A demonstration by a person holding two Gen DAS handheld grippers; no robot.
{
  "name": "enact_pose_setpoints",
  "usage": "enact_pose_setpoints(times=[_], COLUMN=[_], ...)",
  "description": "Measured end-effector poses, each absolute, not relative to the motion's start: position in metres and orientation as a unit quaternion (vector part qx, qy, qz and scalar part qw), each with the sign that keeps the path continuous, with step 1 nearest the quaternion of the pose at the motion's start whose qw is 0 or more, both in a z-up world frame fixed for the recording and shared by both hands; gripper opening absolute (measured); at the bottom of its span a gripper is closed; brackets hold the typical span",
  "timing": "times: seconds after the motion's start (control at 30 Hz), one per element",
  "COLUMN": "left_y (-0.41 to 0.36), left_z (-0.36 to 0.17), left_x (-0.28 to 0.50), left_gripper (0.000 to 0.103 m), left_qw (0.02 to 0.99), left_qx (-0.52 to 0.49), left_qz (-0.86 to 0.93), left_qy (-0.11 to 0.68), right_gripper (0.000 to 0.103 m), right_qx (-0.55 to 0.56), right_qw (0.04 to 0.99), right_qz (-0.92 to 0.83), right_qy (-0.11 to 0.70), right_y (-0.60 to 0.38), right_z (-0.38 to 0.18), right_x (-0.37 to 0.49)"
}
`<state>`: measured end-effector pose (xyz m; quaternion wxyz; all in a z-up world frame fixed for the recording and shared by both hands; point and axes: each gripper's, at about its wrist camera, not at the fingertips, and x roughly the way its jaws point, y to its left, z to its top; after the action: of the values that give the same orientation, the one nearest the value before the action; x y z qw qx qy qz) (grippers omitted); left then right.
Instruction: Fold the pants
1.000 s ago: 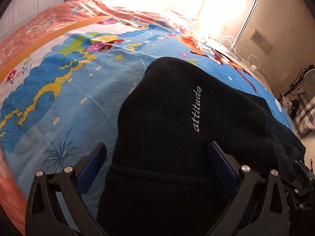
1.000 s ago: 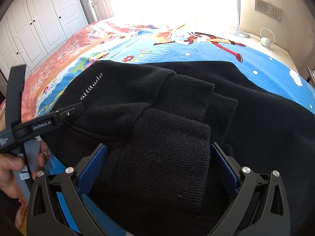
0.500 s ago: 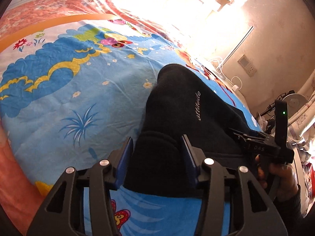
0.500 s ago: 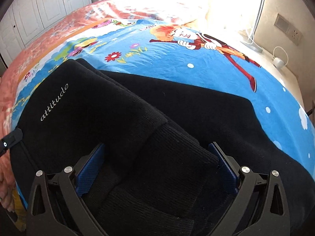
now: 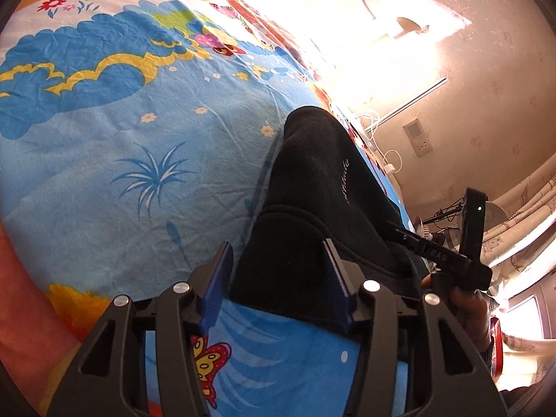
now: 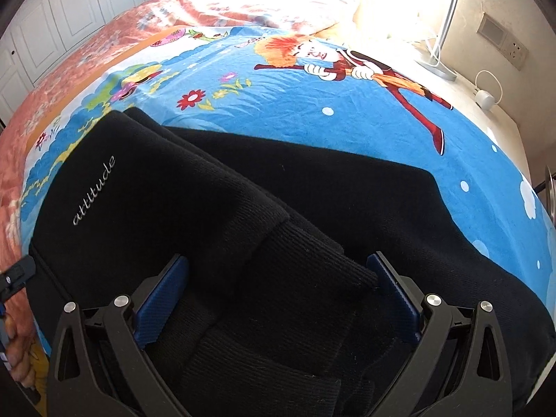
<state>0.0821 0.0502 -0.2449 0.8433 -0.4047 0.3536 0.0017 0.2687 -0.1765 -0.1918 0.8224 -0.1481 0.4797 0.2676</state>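
Note:
Black pants (image 6: 312,187) with white "attitude" lettering lie folded on a bright cartoon bedsheet (image 6: 347,111). In the left wrist view the pants (image 5: 319,180) show as a narrow dark mound. My left gripper (image 5: 278,264) stands partly open, its blue pads either side of the pants' near left corner, not clamped. My right gripper (image 6: 278,271) is wide open over the ribbed cuffs (image 6: 299,278) stacked on the near edge of the pants. The right gripper's body also shows in the left wrist view (image 5: 441,253), held by a hand.
The bedsheet (image 5: 121,139) spreads left of the pants. A wall with sockets (image 6: 500,41), a charger and cables (image 6: 483,95) lies right of the bed. White wardrobe doors (image 6: 69,10) stand at the far left. A fan and curtains (image 5: 514,222) are at the right.
My left gripper narrowed from wide open, slid to the pants' left corner and tilted; it opened slightly since half a second ago. My right gripper stayed open over the cuffs, which lie flatter.

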Motion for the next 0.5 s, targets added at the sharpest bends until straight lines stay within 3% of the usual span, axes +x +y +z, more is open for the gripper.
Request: enact_pose_setpoints(times=[0.23,0.37,0.5], left_y=[0.051,0.049,0.049], left_z=[-0.248,-0.247,-0.247], left_x=[0.085,0.084,0.083], left_gripper=[0.047,0.047,0.048], left_qw=[0.845,0.847,0.85], left_qx=[-0.403,-0.396,-0.394], left_qz=[-0.006,-0.002,-0.002], left_qy=[0.353,0.354,0.35], right_gripper=[0.096,0.093,0.097], right_qx=[-0.13,-0.135,-0.146], right_qw=[0.794,0.762,0.797], right_qz=[0.358,0.362,0.37], right_qy=[0.474,0.52,0.455], right_y=[-0.083,-0.042,-0.044], right_z=[-0.169,-0.176,-0.141], right_x=[0.277,0.279,0.268])
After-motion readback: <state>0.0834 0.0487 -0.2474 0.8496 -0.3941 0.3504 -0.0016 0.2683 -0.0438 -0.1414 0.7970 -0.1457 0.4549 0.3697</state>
